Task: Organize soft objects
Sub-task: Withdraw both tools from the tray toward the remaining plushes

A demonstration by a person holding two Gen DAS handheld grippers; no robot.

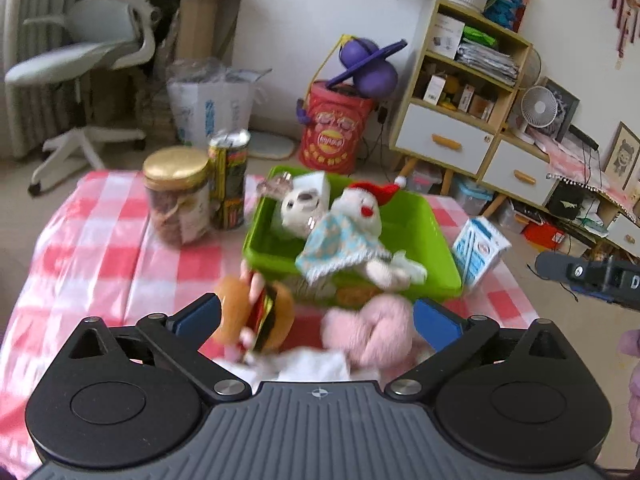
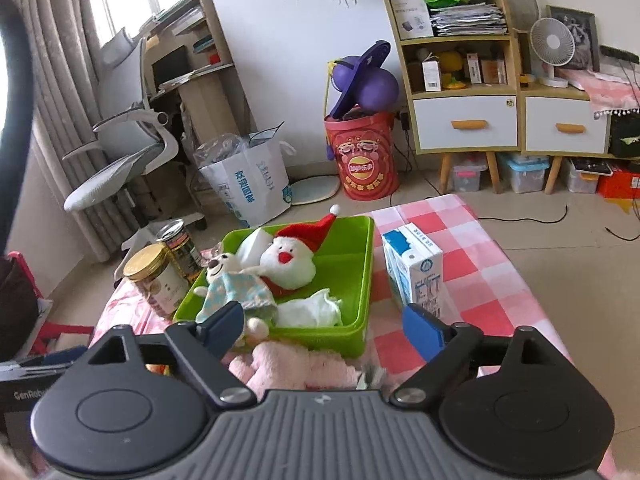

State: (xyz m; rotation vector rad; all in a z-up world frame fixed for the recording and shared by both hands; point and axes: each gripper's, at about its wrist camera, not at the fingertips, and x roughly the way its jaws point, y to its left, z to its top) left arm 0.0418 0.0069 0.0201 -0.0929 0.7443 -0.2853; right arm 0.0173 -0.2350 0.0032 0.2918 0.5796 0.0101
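A green bin (image 1: 416,236) (image 2: 356,264) on the checked table holds a Santa plush (image 1: 362,208) (image 2: 290,258), a small white bear in a blue dress (image 1: 336,246) (image 2: 236,288) and a white cloth (image 2: 312,310). My left gripper (image 1: 316,316) is open, just before the bin. A burger plush (image 1: 252,318) and a pink plush (image 1: 372,330) lie between its fingers, untouched. My right gripper (image 2: 324,326) is open above the pink plush (image 2: 292,366), at the bin's near wall.
A gold-lidded jar (image 1: 178,196) (image 2: 154,280) and a can (image 1: 230,178) (image 2: 180,246) stand left of the bin. A milk carton (image 1: 478,252) (image 2: 416,272) stands to its right. A red drum (image 2: 362,156), shelf unit (image 2: 460,72) and office chair (image 1: 88,52) stand on the floor beyond.
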